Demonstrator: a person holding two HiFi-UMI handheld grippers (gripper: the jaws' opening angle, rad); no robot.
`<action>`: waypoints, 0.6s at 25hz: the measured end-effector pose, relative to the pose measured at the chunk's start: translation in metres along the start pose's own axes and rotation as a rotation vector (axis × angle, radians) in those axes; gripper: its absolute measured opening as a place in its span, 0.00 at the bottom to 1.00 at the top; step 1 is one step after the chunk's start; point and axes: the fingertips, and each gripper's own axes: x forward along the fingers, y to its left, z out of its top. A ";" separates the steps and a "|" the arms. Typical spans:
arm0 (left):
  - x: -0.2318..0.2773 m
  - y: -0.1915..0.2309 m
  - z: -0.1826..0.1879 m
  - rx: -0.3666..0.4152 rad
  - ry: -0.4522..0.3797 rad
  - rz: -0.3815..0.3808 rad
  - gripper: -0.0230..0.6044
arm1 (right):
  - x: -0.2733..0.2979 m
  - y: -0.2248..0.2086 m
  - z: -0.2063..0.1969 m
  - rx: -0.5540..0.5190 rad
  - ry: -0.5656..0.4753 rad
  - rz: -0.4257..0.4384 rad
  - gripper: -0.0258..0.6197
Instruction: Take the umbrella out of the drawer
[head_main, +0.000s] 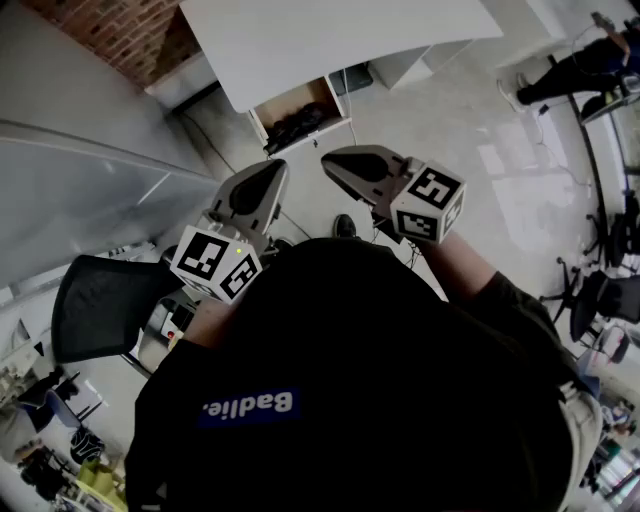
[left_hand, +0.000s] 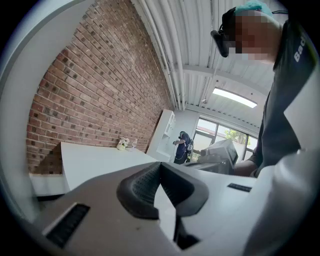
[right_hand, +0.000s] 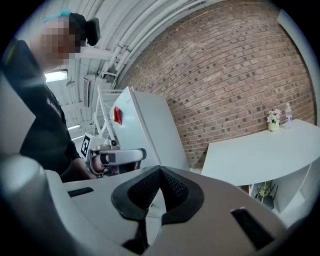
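- Black folded umbrella (head_main: 297, 122), as the dark bundle is taken to be, is seen lying inside the open wood-lined drawer (head_main: 290, 98) under the white flat tabletop (head_main: 330, 40), well apart from both grippers.
- Left grey two-jaw gripper (left_hand: 160, 167): jaws pressed together, nothing between them.
- Right grey two-jaw gripper (right_hand: 160, 171): likewise clenched and empty.
- Drawer is judged already open; reach, grasp and lift-out are all left.

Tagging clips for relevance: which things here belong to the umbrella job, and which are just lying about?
Job: open drawer, dark bundle inside (probably the umbrella), left gripper, right gripper, both shut and empty.
Lying about: office chair, flower pot, bystander.
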 end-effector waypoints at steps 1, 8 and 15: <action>-0.001 0.001 0.000 -0.001 -0.001 0.001 0.04 | 0.000 0.000 0.000 -0.001 0.000 0.000 0.09; -0.006 0.004 0.001 -0.001 -0.003 0.000 0.04 | 0.006 0.003 0.001 -0.007 0.005 0.001 0.09; -0.016 0.013 0.001 -0.007 -0.009 -0.008 0.04 | 0.019 0.012 -0.002 -0.010 0.016 -0.002 0.08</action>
